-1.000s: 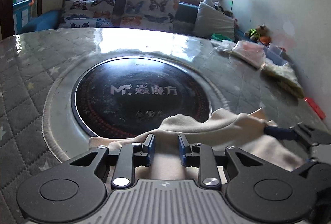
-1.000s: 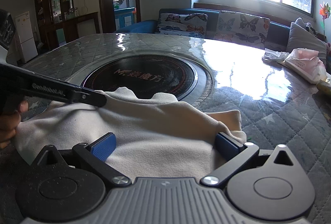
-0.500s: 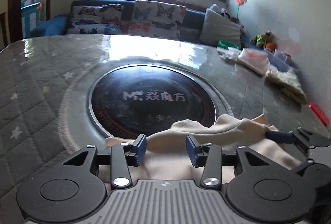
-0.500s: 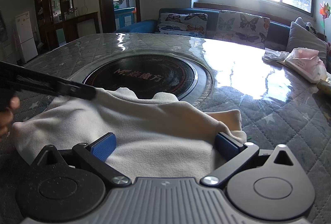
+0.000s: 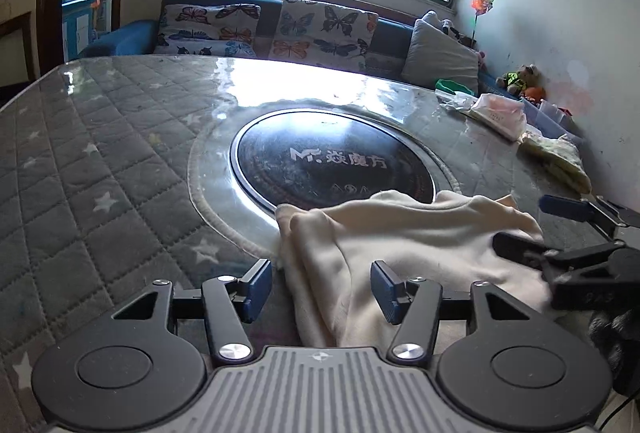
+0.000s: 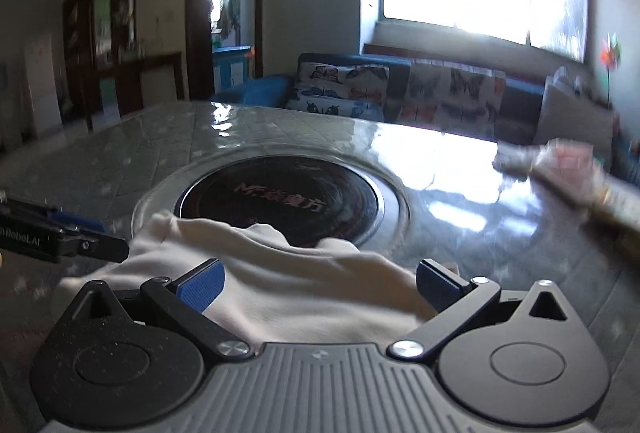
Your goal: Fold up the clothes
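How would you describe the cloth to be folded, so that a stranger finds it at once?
Start at the round black plate in the middle of the quilted table. The cream garment lies crumpled over its near edge. It is the only plain pale cloth there; the bags sit far off by the wall.

The left hand-held gripper is spread wide, pads apart and empty between, pointing toward 12 o'clock. The right hand-held gripper is likewise spread wide; in the left view its fingers reach in from 3 o'clock.
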{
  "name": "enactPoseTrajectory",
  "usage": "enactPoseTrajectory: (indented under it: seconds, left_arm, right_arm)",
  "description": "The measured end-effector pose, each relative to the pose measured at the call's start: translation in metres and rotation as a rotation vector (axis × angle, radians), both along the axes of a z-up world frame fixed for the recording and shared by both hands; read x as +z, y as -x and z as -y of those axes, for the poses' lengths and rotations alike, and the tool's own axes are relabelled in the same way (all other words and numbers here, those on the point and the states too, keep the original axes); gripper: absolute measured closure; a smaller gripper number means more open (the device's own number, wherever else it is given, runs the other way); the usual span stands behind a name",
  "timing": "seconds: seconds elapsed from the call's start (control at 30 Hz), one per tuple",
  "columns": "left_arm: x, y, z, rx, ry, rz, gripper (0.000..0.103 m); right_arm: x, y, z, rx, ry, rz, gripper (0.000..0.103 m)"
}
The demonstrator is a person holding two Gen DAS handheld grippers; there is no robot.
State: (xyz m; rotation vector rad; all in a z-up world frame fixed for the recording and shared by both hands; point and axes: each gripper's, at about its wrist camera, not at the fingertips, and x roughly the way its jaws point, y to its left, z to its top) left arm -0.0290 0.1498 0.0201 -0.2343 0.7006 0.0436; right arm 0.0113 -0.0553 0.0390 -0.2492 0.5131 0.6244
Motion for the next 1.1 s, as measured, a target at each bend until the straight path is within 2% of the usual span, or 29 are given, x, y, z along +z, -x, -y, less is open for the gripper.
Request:
enactPoseTrajectory:
  seconds: [0.17, 0.33, 0.67, 0.97, 1.1]
  left_arm:
    - [-0.007, 0.008, 0.005, -0.019, -0.003, -0.011, 0.045]
    - [-0.012, 0.010, 0.005, -0.021, -0.012, -0.028, 0.045]
    - [-0.016, 0.011, 0.003, -0.020, -0.008, -0.040, 0.043]
    - [-0.016, 0.011, 0.003, -0.017, -0.020, -0.049, 0.042]
    - [-0.012, 0.010, 0.004, -0.011, -0.024, -0.050, 0.041]
  right_arm:
    - [-0.007, 0.004, -0.025, 0.030, 0.056, 0.013, 0.000]
    - [-0.021, 0.003, -0.048, 0.032, 0.186, 0.019, 0.001]
    - [-0.022, 0.042, -0.025, 0.059, 0.259, 0.111, 0.001]
    - [-0.018, 0.054, 0.011, 0.021, 0.212, 0.073, 0.001]
    - [-0.007, 0.054, 0.022, 0.011, 0.138, 0.051, 0.002]
